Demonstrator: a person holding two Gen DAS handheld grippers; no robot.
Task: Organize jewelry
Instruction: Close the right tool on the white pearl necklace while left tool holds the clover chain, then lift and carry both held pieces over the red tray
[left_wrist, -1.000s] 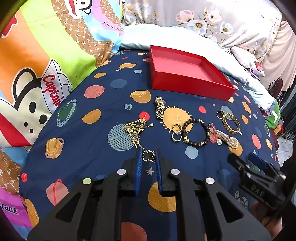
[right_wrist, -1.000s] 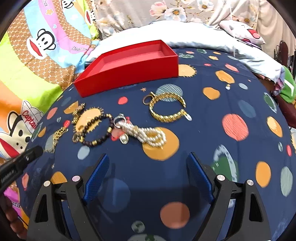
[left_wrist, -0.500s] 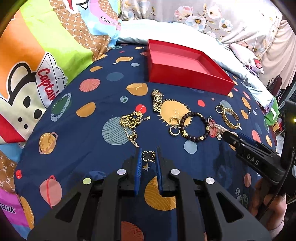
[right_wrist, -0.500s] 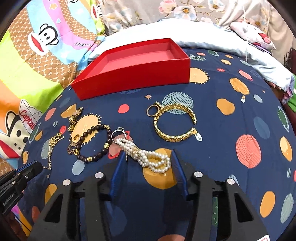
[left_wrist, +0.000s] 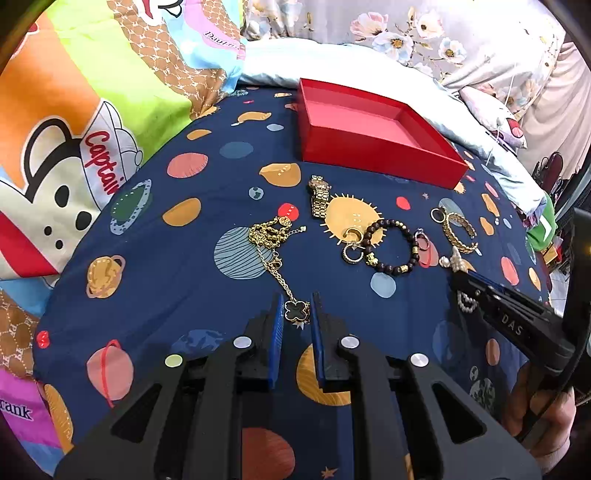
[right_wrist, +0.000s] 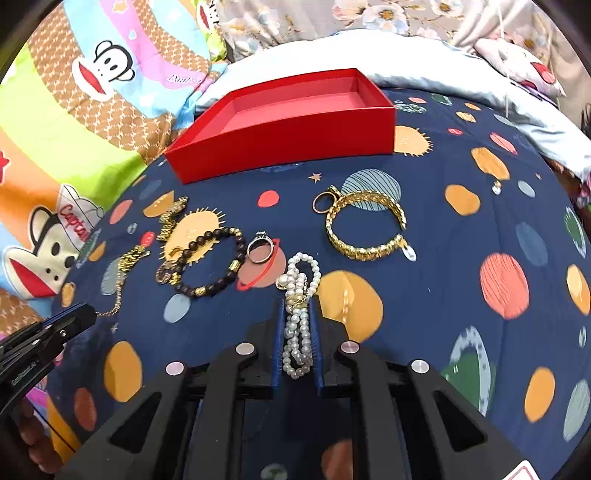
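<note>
A red open box stands at the back of the navy planet-print bedspread. In front of it lie a gold watch, a gold chain necklace, a dark bead bracelet, a silver ring and a gold bangle. My left gripper is shut on the necklace's black clover pendant. My right gripper is shut on the pearl bracelet, whose far end rests on the bedspread.
A bright cartoon monkey blanket rises on the left. A pale pillow and floral fabric lie behind the box. The bedspread drops off at the right edge.
My right gripper moved forward over the pearl bracelet and closed from wide open onto it. My left gripper stayed shut on the pendant and pulled the chain out a little.
</note>
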